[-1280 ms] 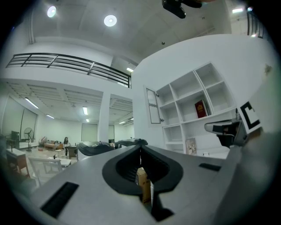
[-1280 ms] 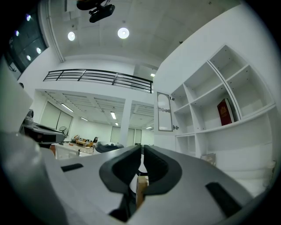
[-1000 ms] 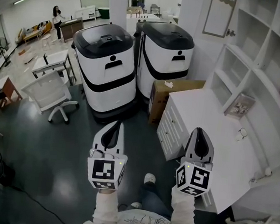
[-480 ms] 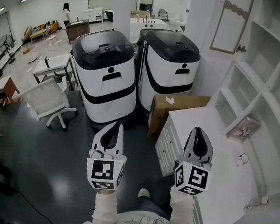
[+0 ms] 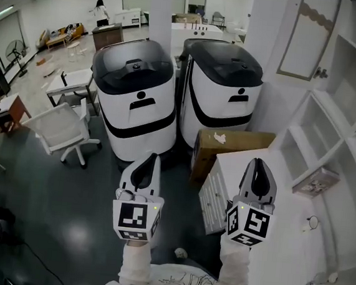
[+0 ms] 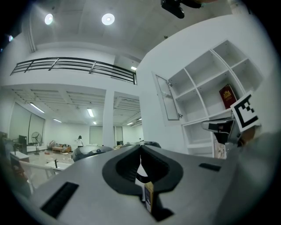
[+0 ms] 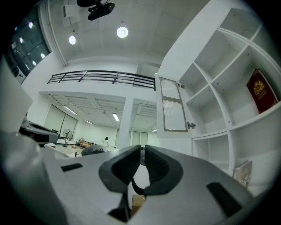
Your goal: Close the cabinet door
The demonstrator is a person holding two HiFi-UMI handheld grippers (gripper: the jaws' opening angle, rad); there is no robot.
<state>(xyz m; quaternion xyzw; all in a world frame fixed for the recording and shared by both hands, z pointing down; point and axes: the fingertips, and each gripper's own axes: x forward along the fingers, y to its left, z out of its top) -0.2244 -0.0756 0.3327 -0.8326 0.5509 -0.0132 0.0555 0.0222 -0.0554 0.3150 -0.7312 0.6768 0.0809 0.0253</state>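
Observation:
The white cabinet door (image 5: 307, 38) with a frosted panel stands swung open at the upper right, its small latch (image 5: 320, 73) at the lower edge. It also shows in the right gripper view as the door (image 7: 172, 105) and in the left gripper view as the door (image 6: 166, 96). My left gripper (image 5: 153, 158) is held out level over the dark floor, shut and empty (image 6: 140, 148). Beside it, over the desk corner, my right gripper (image 5: 257, 160) has its jaws just opening to a thin slit, with nothing between them (image 7: 142, 148). Both are well short of the door.
Two white-and-black machines (image 5: 132, 97) (image 5: 224, 87) stand ahead, a cardboard box (image 5: 227, 147) before the right one. A white desk with drawers (image 5: 267, 254) and open shelves (image 5: 349, 124) fill the right. An office chair (image 5: 60, 127) is at the left; a person (image 5: 101, 12) is far back.
Both grippers have been carried forward side by side. The machines, desk and cabinet door have drawn nearer, and the door now sits lower in the head view.

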